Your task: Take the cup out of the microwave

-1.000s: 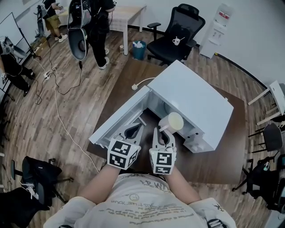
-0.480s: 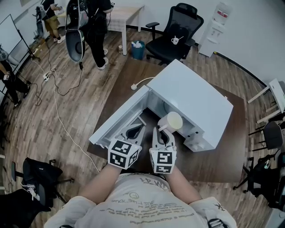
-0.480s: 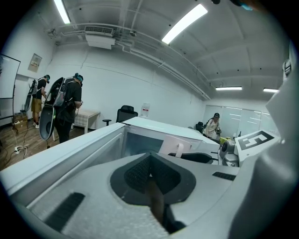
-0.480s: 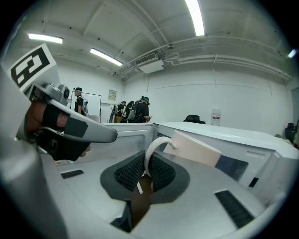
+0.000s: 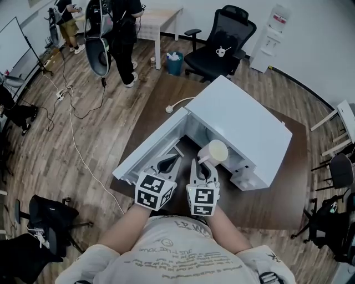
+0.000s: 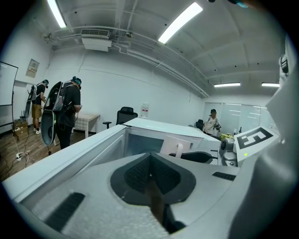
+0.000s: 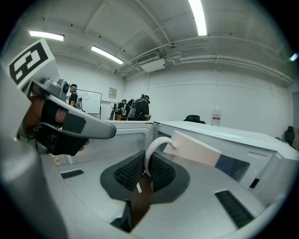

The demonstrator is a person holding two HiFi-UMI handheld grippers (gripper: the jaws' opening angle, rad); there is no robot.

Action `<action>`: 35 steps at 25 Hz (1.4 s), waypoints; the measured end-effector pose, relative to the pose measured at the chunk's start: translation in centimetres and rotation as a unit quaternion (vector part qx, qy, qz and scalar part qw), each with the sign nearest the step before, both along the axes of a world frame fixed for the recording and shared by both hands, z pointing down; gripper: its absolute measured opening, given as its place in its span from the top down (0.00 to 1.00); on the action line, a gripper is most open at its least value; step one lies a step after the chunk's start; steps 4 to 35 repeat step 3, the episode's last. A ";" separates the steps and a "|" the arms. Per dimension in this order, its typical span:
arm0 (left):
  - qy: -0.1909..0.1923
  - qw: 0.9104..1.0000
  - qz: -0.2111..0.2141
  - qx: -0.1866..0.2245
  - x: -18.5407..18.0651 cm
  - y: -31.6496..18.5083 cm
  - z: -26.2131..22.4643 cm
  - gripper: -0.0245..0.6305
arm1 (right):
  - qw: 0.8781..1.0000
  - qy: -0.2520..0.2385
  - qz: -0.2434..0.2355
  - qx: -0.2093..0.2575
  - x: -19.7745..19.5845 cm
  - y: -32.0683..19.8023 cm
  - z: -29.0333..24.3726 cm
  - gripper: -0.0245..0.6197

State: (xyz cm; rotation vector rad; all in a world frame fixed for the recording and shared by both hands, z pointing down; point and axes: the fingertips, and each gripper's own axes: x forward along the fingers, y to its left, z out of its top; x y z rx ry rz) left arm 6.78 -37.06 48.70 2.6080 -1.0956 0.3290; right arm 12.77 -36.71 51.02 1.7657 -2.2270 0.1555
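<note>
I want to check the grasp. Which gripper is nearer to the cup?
Right. The right gripper pinches the handle of the cup. The left gripper is beside the right one, clear of the cup.

I operate in an office-type lab room. Indicators: swivel office chair (image 5: 222, 36), water dispenser (image 5: 272, 33), whiteboard (image 5: 12, 41), white desk (image 5: 158, 16), ceiling strip lights (image 6: 181, 21), wood-look floor (image 5: 44, 166) carrying loose cables (image 5: 61, 91).

Head view steeply down from above — gripper views close, low, toward shared microwave (image 5: 238, 122)
</note>
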 end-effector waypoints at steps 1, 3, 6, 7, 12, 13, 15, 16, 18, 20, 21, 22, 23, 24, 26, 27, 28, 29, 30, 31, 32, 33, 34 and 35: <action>-0.004 1.000 0.001 0.004 0.0 0.0 0.0 0.95 | 1.000 0.001 0.001 0.000 0.0 0.0 0.0 0.90; -0.014 1.000 0.002 0.013 0.1 -0.2 0.1 0.95 | 1.000 0.002 0.003 -0.002 0.1 -0.1 0.1 0.90; -0.014 1.000 0.002 0.013 0.1 -0.2 0.1 0.95 | 1.000 0.002 0.003 -0.002 0.1 -0.1 0.1 0.90; -0.014 1.000 0.002 0.013 0.1 -0.2 0.1 0.95 | 1.000 0.002 0.003 -0.002 0.1 -0.1 0.1 0.90; -0.014 1.000 0.002 0.013 0.1 -0.2 0.1 0.95 | 1.000 0.002 0.003 -0.002 0.1 -0.1 0.1 0.90; -0.014 1.000 0.002 0.013 0.1 -0.2 0.1 0.95 | 1.000 0.002 0.003 -0.002 0.1 -0.1 0.1 0.90; -0.014 1.000 0.002 0.013 0.1 -0.2 0.1 0.95 | 1.000 0.002 0.003 -0.002 0.1 -0.1 0.1 0.90; -0.014 1.000 0.002 0.013 0.1 -0.2 0.1 0.95 | 1.000 0.002 0.003 -0.002 0.1 -0.1 0.1 0.90; -0.014 1.000 0.002 0.013 0.1 -0.2 0.1 0.95 | 1.000 0.002 0.003 -0.002 0.1 -0.1 0.1 0.90; -0.014 1.000 0.002 0.013 0.1 -0.2 0.1 0.95 | 1.000 0.002 0.003 -0.002 0.1 -0.1 0.1 0.90; -0.014 1.000 0.002 0.013 0.1 -0.2 0.1 0.95 | 1.000 0.002 0.003 -0.002 0.1 -0.1 0.1 0.90; -0.014 1.000 0.002 0.013 0.1 -0.2 0.1 0.95 | 1.000 0.002 0.003 -0.002 0.1 -0.1 0.1 0.90; -0.014 1.000 0.002 0.013 0.1 -0.2 0.1 0.95 | 1.000 0.002 0.003 -0.002 0.1 -0.1 0.1 0.90; -0.014 1.000 0.002 0.013 0.1 -0.2 0.1 0.95 | 1.000 0.002 0.003 -0.002 0.1 -0.1 0.1 0.90; -0.014 1.000 0.002 0.013 0.1 -0.2 0.1 0.95 | 1.000 0.002 0.003 -0.002 0.1 -0.1 0.1 0.90; -0.014 1.000 0.002 0.013 0.1 -0.2 0.1 0.95 | 1.000 0.002 0.003 -0.002 0.1 -0.1 0.1 0.90; -0.014 1.000 0.002 0.013 0.1 -0.2 0.1 0.95 | 1.000 0.002 0.003 -0.002 0.1 -0.1 0.1 0.90; -0.014 1.000 0.002 0.013 0.1 -0.2 0.1 0.95 | 1.000 0.002 0.003 -0.002 0.1 -0.1 0.1 0.90; -0.014 1.000 0.002 0.013 0.1 -0.2 0.1 0.95 | 1.000 0.002 0.003 -0.002 0.1 -0.1 0.1 0.90; -0.014 1.000 0.002 0.013 0.1 -0.2 0.1 0.95 | 1.000 0.002 0.003 -0.002 0.1 -0.1 0.1 0.90; -0.014 1.000 0.002 0.013 0.1 -0.2 0.1 0.95 | 1.000 0.002 0.003 -0.002 0.1 -0.1 0.1 0.90; -0.014 1.000 0.002 0.013 0.1 -0.2 0.1 0.95 | 1.000 0.002 0.003 -0.002 0.1 -0.1 0.1 0.90; -0.014 1.000 0.002 0.013 0.1 -0.2 0.1 0.95 | 1.000 0.002 0.003 -0.002 0.1 -0.1 0.1 0.90; -0.014 1.000 0.002 0.013 0.1 -0.2 0.1 0.95 | 1.000 0.002 0.003 -0.002 0.1 -0.1 0.1 0.90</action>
